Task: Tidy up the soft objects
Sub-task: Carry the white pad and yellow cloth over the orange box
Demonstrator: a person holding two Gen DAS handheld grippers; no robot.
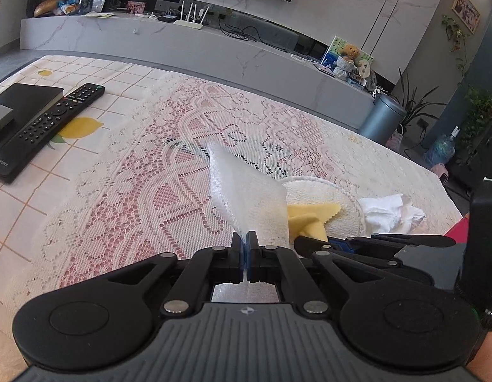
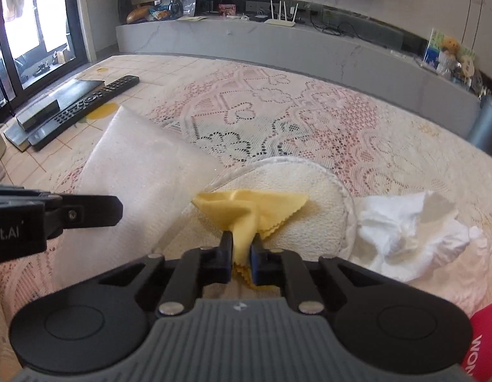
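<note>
the white mesh cloth (image 1: 246, 197) hides part of the round cream pad (image 1: 322, 191) in the left wrist view. the black remote (image 1: 51, 124) has buttons too small to read. a red item (image 2: 487, 343) is cut off by the right wrist view's edge.

Bright daylight enters through the glass door (image 2: 32, 31) at left (blown out in the right wrist view). Shadows stay soft; fisheye curvature bends the edges, corners darken.

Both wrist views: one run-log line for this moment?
left tongs: shut on white mesh cloth | right tongs: shut on yellow cloth over round pad | crumpled tissue: untouched
</note>
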